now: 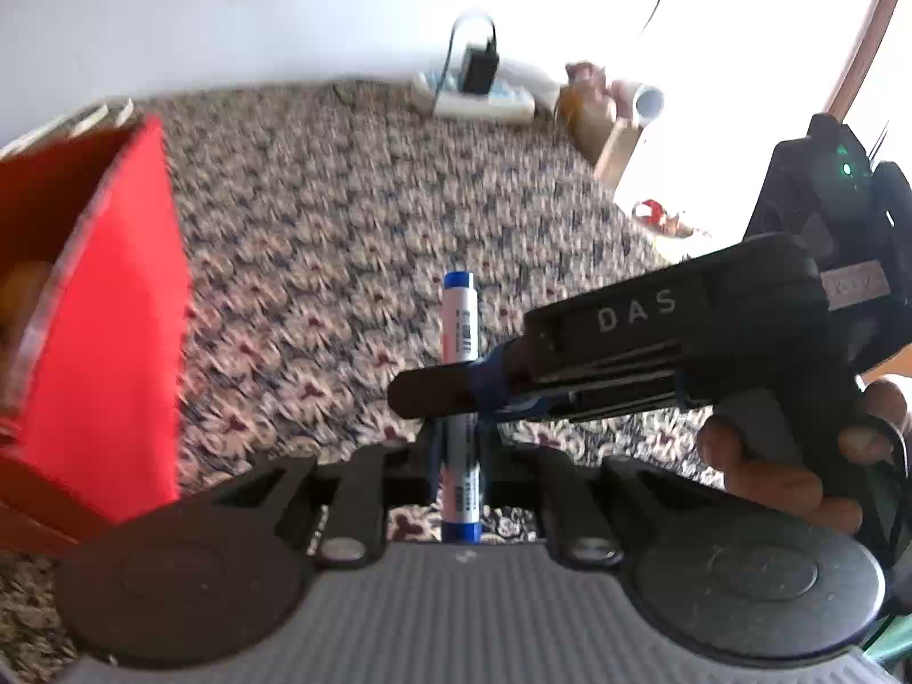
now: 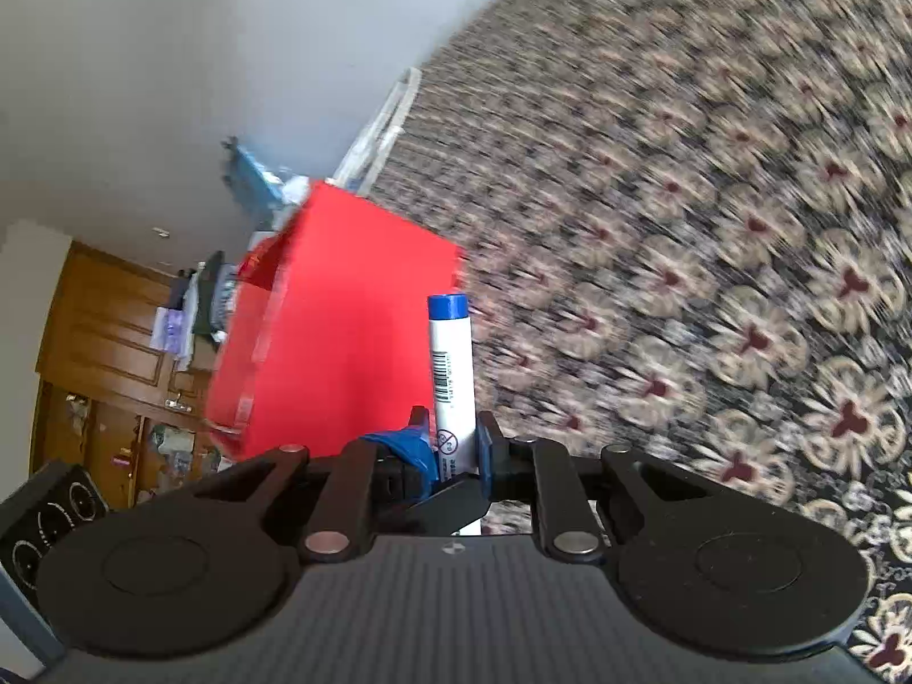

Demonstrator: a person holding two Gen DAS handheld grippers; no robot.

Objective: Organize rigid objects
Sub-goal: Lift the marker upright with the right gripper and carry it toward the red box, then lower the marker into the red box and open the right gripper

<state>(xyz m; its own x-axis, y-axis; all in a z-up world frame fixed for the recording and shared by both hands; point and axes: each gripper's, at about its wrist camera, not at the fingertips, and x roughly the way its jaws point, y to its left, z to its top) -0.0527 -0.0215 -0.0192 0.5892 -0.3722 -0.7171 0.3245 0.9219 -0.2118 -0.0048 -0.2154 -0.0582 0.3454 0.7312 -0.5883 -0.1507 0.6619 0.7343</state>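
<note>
Both clamping one white, blue-capped marker (image 1: pixel 459 336): left gripper (image 1: pixel 456 456) pinching its lower barrel, right gripper (image 1: pixel 450 393) crossing and gripping mid-barrel, above the patterned carpet (image 1: pixel 342 216). Probably worth releasing one grip before carrying toward the red box (image 1: pixel 114 313) standing just left. Power strip (image 1: pixel 484 100) lying well apart; nothing blocking.

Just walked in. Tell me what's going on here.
A person is holding a two-finger gripper in each hand, and both are clamped on one white marker with blue ends. The left gripper grips it low down, and the right gripper crosses in from the side to pinch it above that. The marker is up off the patterned carpet, with an open red box close by on the left.
</note>
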